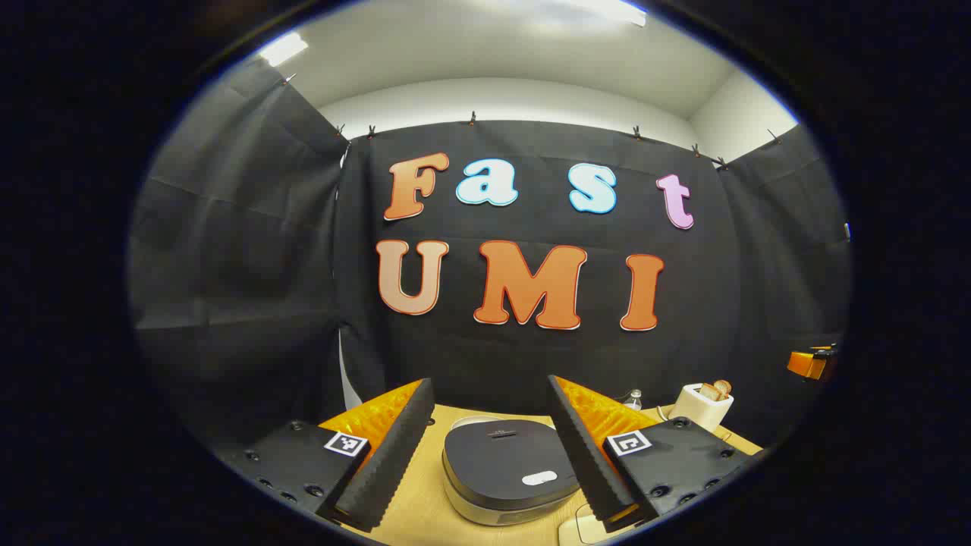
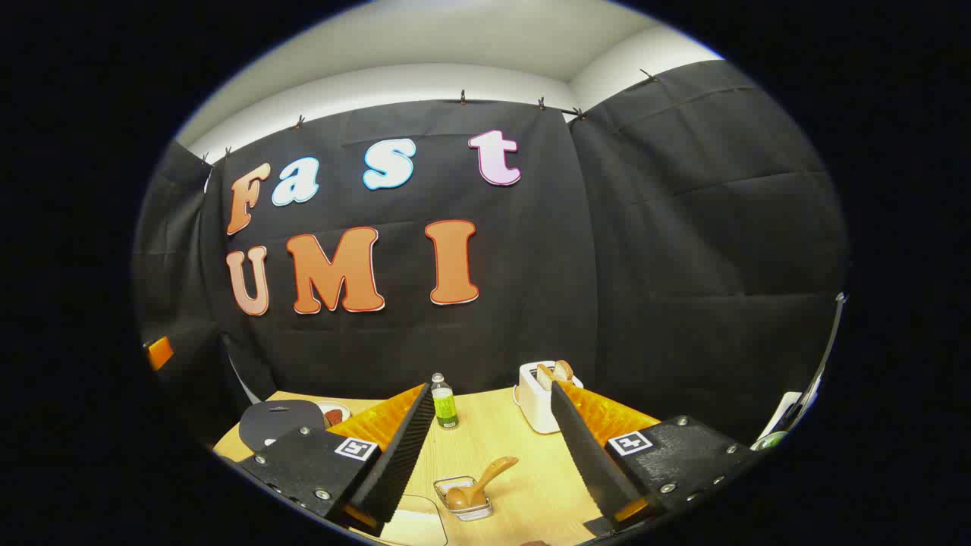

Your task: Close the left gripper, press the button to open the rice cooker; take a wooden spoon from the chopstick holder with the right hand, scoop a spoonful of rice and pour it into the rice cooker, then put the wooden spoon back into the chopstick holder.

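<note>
The rice cooker (image 1: 507, 464) sits low between my left gripper's fingers, its dark lid down and a white oval button (image 1: 539, 478) on the near side. My left gripper (image 1: 489, 387) is open above it, touching nothing. In the right gripper view the cooker (image 2: 279, 422) lies far left. The wooden spoon (image 2: 479, 484) leans in a small wire chopstick holder (image 2: 458, 500) on the table, below and between the fingers of my open right gripper (image 2: 491, 388). A pale container (image 2: 413, 525) shows at the bottom edge; its contents are hidden.
A white toaster (image 2: 540, 394) with bread slices stands at the back of the wooden table (image 2: 523, 470), and a small green bottle (image 2: 444, 403) is beside it. A small bowl (image 2: 334, 413) sits behind the cooker. The toaster (image 1: 702, 406) stands right of the cooker.
</note>
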Available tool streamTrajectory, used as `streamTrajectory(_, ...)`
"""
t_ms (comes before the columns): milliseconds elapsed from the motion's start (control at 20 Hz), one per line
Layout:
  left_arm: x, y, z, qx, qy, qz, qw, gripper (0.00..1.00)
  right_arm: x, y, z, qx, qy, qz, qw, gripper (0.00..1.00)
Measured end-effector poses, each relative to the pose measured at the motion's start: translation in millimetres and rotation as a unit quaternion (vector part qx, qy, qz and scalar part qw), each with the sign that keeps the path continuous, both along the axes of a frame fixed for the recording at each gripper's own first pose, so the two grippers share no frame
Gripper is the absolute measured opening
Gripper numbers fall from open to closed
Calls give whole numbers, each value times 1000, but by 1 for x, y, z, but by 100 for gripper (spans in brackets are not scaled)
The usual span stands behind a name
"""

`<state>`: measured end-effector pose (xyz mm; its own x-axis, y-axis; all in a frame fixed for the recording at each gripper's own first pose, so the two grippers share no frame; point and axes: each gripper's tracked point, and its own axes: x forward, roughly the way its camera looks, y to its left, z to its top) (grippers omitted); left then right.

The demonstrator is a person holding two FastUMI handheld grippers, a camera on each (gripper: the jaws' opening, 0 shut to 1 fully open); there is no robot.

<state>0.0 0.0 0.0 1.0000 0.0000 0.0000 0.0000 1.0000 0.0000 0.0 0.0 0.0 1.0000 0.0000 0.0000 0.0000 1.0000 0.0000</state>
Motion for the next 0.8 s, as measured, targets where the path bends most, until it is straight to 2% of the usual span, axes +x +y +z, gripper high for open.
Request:
streamTrajectory(200, -2, -8, 10, -13, 9, 1, 1000, 97, 1, -20, 11, -16, -10, -7, 1000, 95)
streamTrajectory(400, 0, -16, 9, 7, 15, 2, 1000, 97, 1, -22, 9, -1, -3, 6, 1000, 95)
streamTrajectory(600, -3, -25, 5, 23, 16, -5, 1000, 98, 1, -31, 11, -11, -2, 3, 1000, 95)
streamTrajectory(650, -2, -25, 3, 25, 20, -6, 999, 98, 1, -32, 11, -12, -2, 3, 1000, 97)
streamTrajectory(800, -3, -26, -6, 22, 28, -4, 999, 100, -1, -34, 10, -10, -2, 5, 1000, 95)
